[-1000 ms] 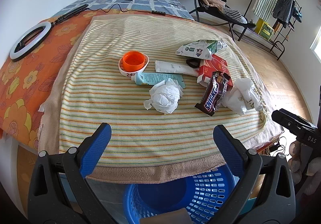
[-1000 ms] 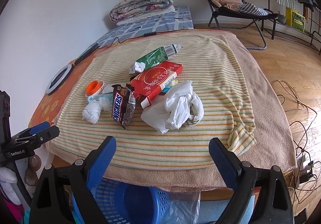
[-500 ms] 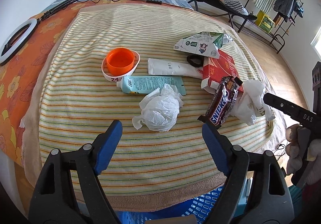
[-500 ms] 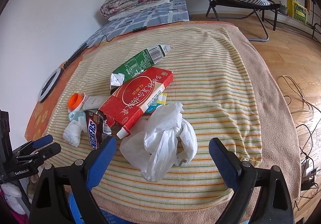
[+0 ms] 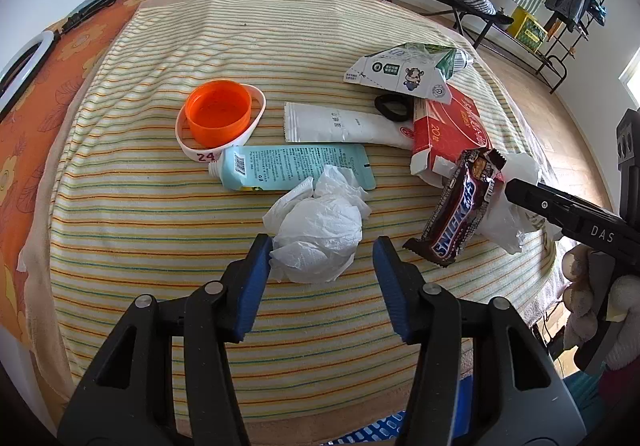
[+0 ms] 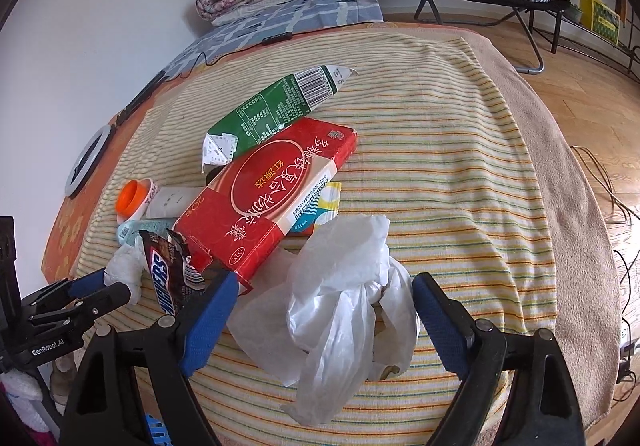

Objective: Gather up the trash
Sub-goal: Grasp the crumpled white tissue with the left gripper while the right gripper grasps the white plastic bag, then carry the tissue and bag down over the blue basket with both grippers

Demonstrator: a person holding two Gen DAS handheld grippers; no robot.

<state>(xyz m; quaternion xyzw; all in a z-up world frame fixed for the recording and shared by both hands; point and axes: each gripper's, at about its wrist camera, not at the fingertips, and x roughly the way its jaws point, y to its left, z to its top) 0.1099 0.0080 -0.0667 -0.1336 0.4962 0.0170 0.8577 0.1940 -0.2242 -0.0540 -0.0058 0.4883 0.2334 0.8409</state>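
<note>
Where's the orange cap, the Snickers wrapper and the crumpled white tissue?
Round orange plastic cap (image 5: 219, 113), left wrist view, inner floor.
Brown Snickers wrapper (image 5: 458, 216), left wrist view, blue lettering.
Crumpled white tissue (image 5: 320, 232), left wrist view, its middle.

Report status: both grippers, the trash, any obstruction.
Left gripper jaws closing around crumpled white tissue wad, not clamped. Right gripper jaws closing, straddling crumpled white plastic bag. Brown Snickers wrapper and red cardboard box crowd its left jaw.

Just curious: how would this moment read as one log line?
left gripper: closing around crumpled white tissue | right gripper: closing, straddling white plastic bag | nothing lifted yet
</note>
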